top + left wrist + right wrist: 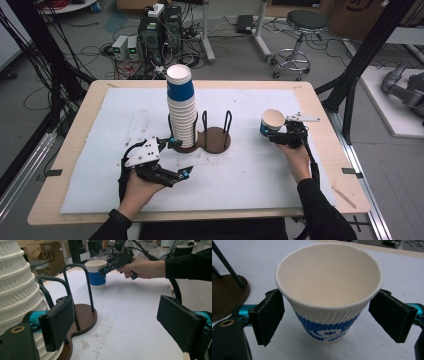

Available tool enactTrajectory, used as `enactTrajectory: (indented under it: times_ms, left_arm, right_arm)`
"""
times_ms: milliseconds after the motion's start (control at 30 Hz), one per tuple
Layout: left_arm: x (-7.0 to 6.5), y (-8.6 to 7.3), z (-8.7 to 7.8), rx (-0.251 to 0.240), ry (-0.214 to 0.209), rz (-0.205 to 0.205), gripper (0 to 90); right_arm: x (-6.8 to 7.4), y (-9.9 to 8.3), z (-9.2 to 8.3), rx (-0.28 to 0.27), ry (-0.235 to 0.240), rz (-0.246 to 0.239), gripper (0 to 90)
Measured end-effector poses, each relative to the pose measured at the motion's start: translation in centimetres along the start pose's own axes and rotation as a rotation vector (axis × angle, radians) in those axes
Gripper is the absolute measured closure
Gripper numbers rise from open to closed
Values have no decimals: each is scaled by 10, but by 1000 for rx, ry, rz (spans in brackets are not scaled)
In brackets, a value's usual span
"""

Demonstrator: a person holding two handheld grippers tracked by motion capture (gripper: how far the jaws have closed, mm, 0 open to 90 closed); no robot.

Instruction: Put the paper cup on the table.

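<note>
A wooden table (75,150) covered by a white mat (240,165) stands in a workshop, with cables, power boxes and a stool (300,30) on the floor behind it.

Nearest the person, the left tool (181,159) lies low over the mat at the foot of the cup stack. Its jaws stand apart with nothing between them; in the left gripper view one pad (58,322) sits just beside the lowest ribbed cups and the other is well out over bare mat.

Just beyond it is a brown holder (212,140) with black wire hoops. The stack (182,112) rises upright from the holder's left base, white ribbed sides below, and the top cup shows a blue band.

To the right, well apart from the holder, a single cup (271,123) stands upright on the mat, white with a blue band and empty. The right tool (276,134) reaches it from the near side. In the right gripper view the cup (329,290) is between the pads, and both pads stand slightly clear of its wall: the jaws are wide, not pressing.
</note>
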State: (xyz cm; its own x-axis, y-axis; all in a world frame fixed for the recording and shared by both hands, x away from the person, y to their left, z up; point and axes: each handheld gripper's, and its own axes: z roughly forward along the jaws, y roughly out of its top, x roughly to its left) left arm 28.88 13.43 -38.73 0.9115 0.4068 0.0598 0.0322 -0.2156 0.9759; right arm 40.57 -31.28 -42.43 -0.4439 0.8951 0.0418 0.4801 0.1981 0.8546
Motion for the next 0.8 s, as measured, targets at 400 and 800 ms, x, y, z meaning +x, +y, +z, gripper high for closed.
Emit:
enactTrajectory:
  times_ms: [400,800]
  left_arm:
    - [0,0,1,-1,1,-4,144]
    - [1,0,2,-1,8,-11,144]
  right_arm:
    - [2,-7,-25,39,33,6,136]
    - [4,-10,-68,-76,156,44,138]
